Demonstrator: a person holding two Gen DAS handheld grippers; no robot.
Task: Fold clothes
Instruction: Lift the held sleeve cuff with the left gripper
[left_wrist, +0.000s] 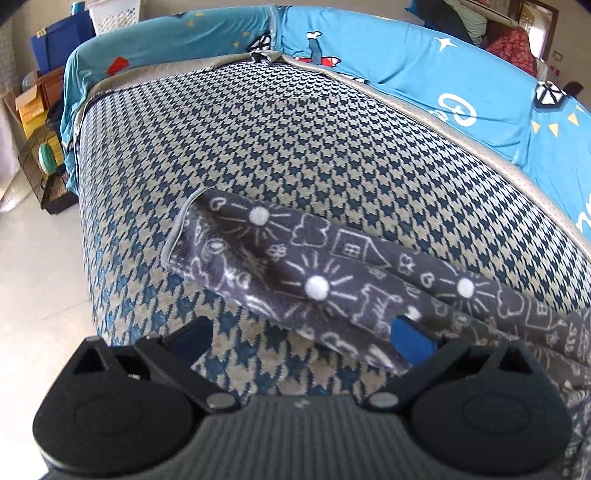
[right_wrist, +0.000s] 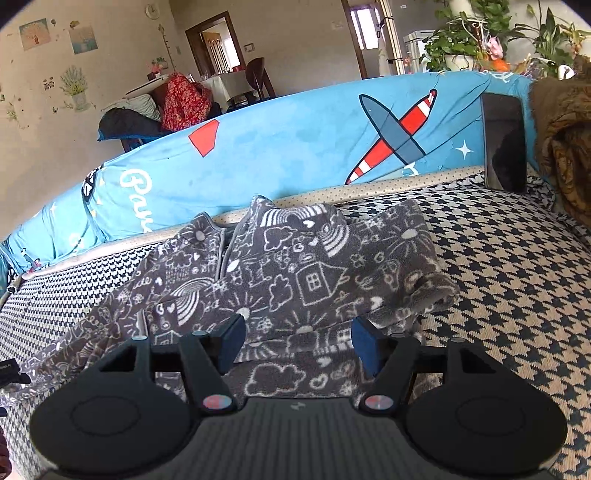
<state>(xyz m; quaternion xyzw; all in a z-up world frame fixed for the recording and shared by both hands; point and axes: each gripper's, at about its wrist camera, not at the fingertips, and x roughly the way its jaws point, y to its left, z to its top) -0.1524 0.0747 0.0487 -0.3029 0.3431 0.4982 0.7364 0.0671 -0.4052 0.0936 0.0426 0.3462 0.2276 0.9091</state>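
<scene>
A grey fleece garment (right_wrist: 295, 273) with white doodle drawings lies on the houndstooth sofa seat (right_wrist: 509, 288), partly folded, its collar toward the backrest. One long part of the garment (left_wrist: 295, 266), a sleeve or leg, stretches across the seat in the left wrist view. My left gripper (left_wrist: 301, 338) is open just above this part's near end, its right pad (left_wrist: 412, 341) against the fabric. My right gripper (right_wrist: 297, 343) is open, low over the garment's near edge, gripping nothing.
A blue printed cover (right_wrist: 295, 147) drapes the backrest. A dark phone or tablet (right_wrist: 504, 142) leans against it at the right beside a brown blanket (right_wrist: 565, 147). The seat's end drops to the floor (left_wrist: 33, 277), with boxes and a cage (left_wrist: 40, 147) beyond.
</scene>
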